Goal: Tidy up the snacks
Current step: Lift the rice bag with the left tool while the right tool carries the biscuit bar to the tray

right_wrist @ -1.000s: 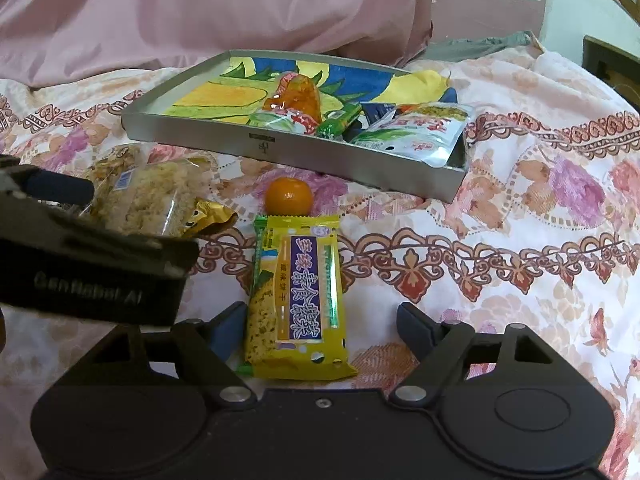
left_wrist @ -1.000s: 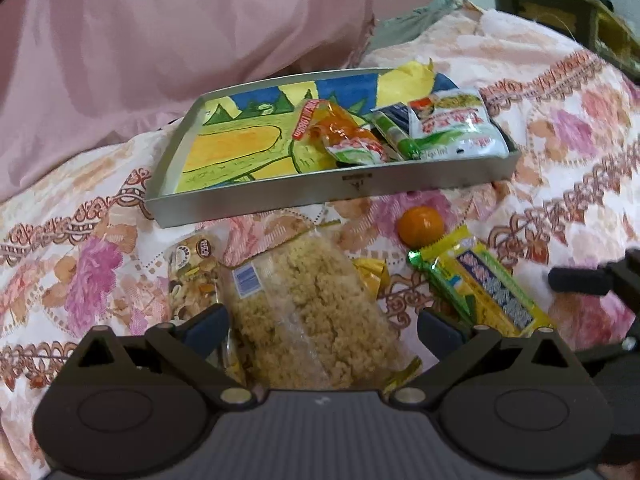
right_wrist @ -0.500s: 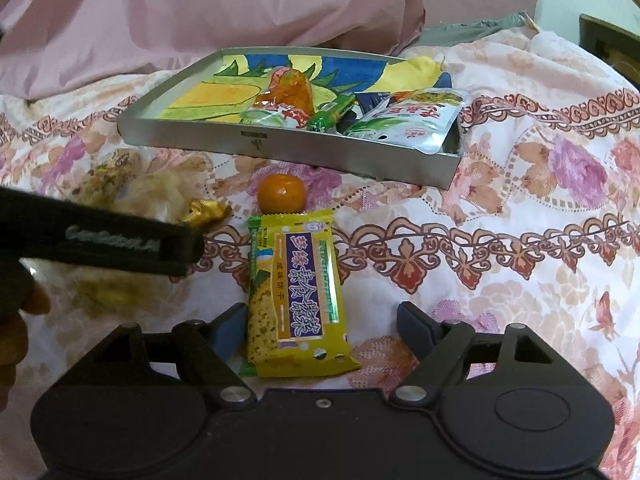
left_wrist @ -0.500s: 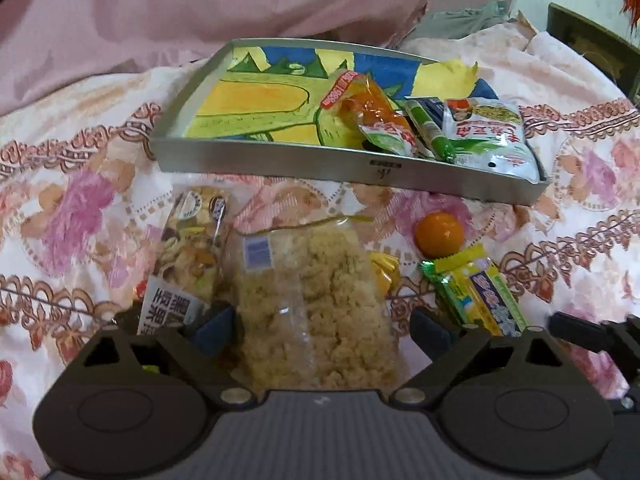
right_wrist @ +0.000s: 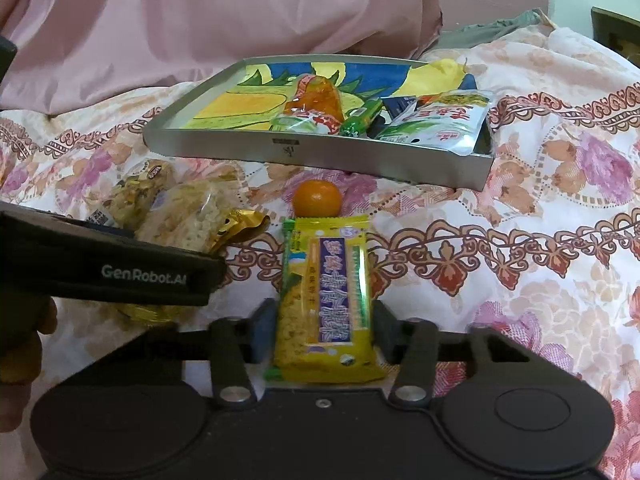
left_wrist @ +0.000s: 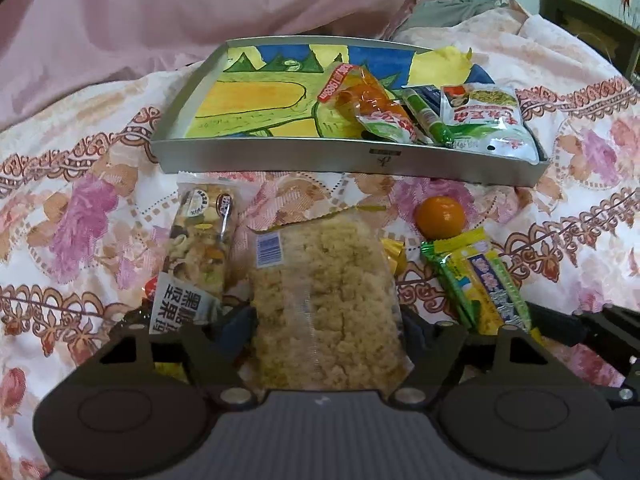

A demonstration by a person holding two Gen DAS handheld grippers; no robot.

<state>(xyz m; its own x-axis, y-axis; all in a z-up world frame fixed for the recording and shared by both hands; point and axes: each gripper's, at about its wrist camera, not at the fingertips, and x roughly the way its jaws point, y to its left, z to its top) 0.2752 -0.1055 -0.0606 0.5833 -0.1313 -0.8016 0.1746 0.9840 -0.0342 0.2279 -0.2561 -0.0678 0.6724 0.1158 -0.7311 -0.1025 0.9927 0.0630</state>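
My left gripper (left_wrist: 326,326) is shut on the clear bag of puffed-rice crisps (left_wrist: 326,292), its jaws against both sides of the bag. My right gripper (right_wrist: 322,330) is shut on the yellow snack bar (right_wrist: 326,300). Both packs still lie on the flowered bedspread. The metal tray (left_wrist: 360,158) with a painted floor stands beyond them and holds an orange packet (left_wrist: 368,106), a green stick (left_wrist: 426,118) and a white-green pouch (left_wrist: 486,120). The tray also shows in the right wrist view (right_wrist: 320,152).
A mixed-nut bar (left_wrist: 198,248) lies left of the crisps. An orange fruit (right_wrist: 317,198) and a gold-wrapped sweet (right_wrist: 236,226) lie between the packs. The left gripper's body (right_wrist: 108,268) crosses the right view's left side. A pink quilt (left_wrist: 160,20) rises behind the tray.
Both grippers have moved forward and closed: the left onto the crisps bag, the right onto the yellow bar. The left view has swung left, so the nut bar shows more.
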